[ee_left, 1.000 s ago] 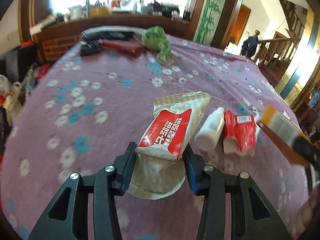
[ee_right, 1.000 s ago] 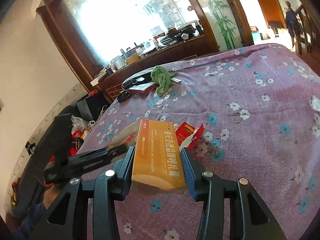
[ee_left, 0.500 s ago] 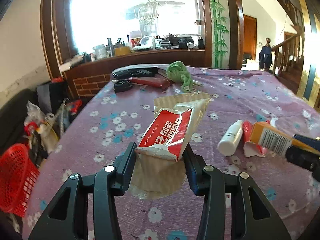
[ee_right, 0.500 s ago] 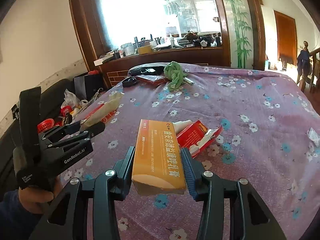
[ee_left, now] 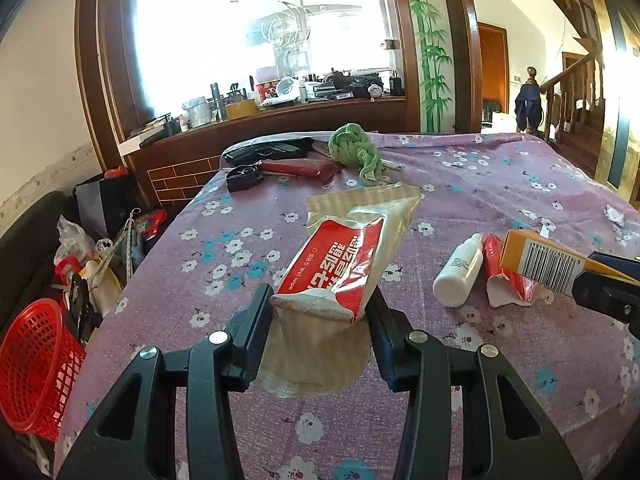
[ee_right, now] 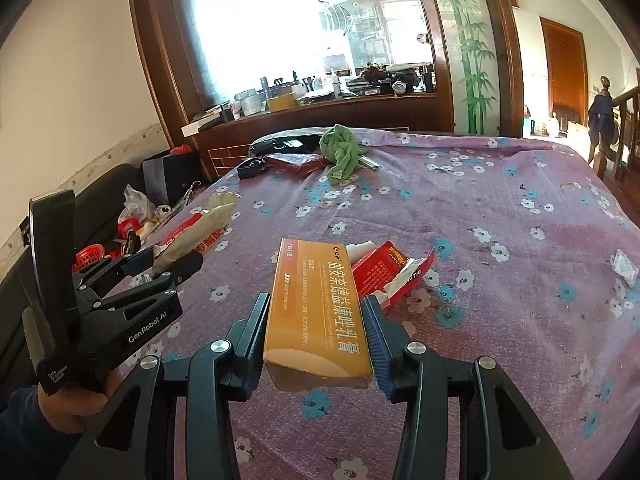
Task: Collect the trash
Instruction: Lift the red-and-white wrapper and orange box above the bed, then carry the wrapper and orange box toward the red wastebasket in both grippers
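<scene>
My left gripper (ee_left: 320, 312) is shut on a red and white wet wipe packet (ee_left: 340, 268) and holds it above the purple flowered tablecloth (ee_left: 224, 256). My right gripper (ee_right: 316, 320) is shut on an orange carton (ee_right: 316, 304), also held above the cloth. The carton shows at the right edge of the left wrist view (ee_left: 548, 264). The left gripper with its packet shows at the left of the right wrist view (ee_right: 176, 256). A white bottle (ee_left: 458, 276) and a torn red box (ee_left: 508, 276) lie on the cloth.
A red basket (ee_left: 36, 364) stands on the floor left of the table, beside bags and clutter. A green cloth (ee_left: 356, 152), a red pouch (ee_left: 296, 168) and black items (ee_left: 244, 176) lie at the table's far end. A wooden counter stands behind.
Both grippers have lifted with their loads and tilted up, so the views now show the room. The red basket has come into the left wrist view.
</scene>
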A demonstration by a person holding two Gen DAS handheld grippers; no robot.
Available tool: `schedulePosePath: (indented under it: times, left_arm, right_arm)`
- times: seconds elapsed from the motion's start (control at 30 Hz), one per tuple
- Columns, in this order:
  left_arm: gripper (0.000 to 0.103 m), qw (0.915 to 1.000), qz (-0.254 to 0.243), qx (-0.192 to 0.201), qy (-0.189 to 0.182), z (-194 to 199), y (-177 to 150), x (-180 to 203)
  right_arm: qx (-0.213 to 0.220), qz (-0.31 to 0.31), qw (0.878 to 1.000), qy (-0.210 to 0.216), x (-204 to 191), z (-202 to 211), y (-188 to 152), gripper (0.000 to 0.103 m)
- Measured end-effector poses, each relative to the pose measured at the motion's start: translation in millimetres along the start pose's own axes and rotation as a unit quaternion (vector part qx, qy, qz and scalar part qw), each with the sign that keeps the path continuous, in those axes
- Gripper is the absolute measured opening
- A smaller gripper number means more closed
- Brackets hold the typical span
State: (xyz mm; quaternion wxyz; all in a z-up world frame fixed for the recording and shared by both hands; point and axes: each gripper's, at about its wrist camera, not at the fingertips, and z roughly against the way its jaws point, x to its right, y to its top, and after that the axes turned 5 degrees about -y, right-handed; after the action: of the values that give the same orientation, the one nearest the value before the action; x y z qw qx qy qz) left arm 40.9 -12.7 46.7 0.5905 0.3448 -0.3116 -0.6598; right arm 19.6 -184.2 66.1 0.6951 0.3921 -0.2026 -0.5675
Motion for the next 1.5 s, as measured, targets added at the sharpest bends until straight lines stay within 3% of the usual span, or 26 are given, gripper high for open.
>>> schedulePosePath:
  times: [1.5]
  left_arm:
    - [0.045, 0.9998, -0.013, 0.004, 0.017, 3.8, 0.3, 0.6]
  right_arm:
    - [0.0, -0.004, 1.0, -0.001, 2.5, 1.4, -0.5, 0.049]
